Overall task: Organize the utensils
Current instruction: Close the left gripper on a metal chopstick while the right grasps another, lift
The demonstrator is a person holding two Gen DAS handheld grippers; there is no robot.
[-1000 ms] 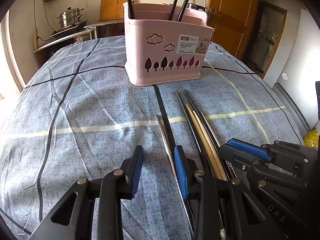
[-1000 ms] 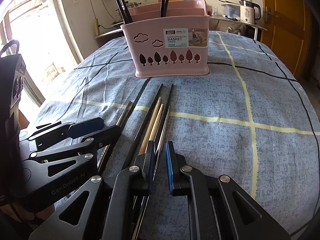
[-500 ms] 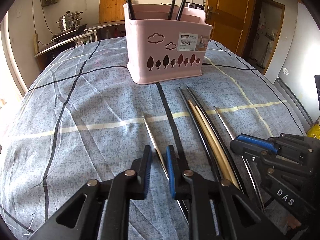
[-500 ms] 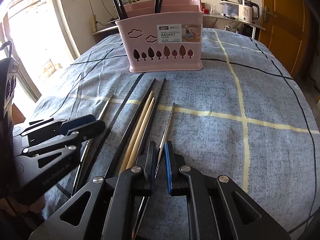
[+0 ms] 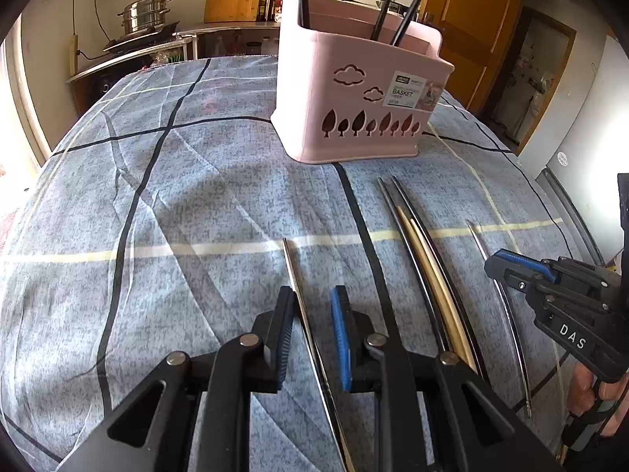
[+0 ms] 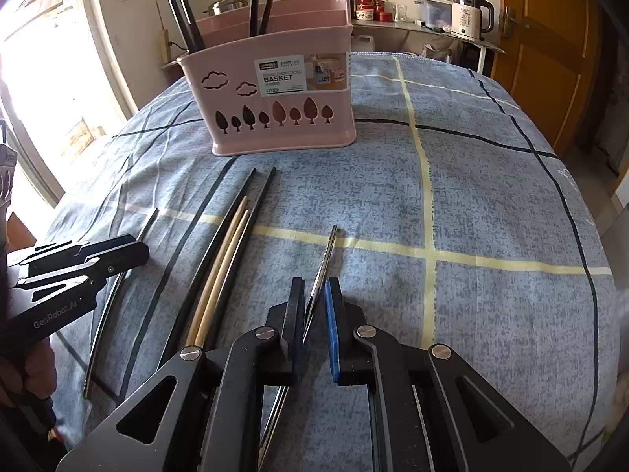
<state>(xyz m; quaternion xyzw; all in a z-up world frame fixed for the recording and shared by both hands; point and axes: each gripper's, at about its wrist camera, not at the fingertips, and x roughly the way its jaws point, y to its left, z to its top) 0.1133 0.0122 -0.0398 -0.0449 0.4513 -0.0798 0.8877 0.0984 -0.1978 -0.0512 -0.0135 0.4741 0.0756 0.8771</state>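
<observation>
A pink utensil basket (image 5: 354, 90) (image 6: 283, 98) stands on the blue checked cloth with black chopsticks upright in it. In front of it lie two black chopsticks (image 5: 412, 251) (image 6: 232, 236) and a wooden pair (image 5: 428, 271) (image 6: 224, 263). My left gripper (image 5: 312, 314) is partly open, with a silver chopstick (image 5: 293, 271) lying between its fingers. My right gripper (image 6: 314, 303) is narrowly open around another silver chopstick (image 6: 328, 251), tilted with its tip raised. Each gripper shows in the other's view: the right (image 5: 523, 271), the left (image 6: 114, 255).
The table (image 5: 157, 196) drops off at the left, right and near edges. A counter with a steel pot (image 5: 145, 13) stands behind; a kettle (image 6: 469, 15) sits on a shelf. A wooden door (image 6: 550, 39) is at right.
The left gripper, nearly shut on its silver chopstick half a second ago, has opened again. Both silver chopsticks have been drawn out to either side of the bundle; the right one is now lifted.
</observation>
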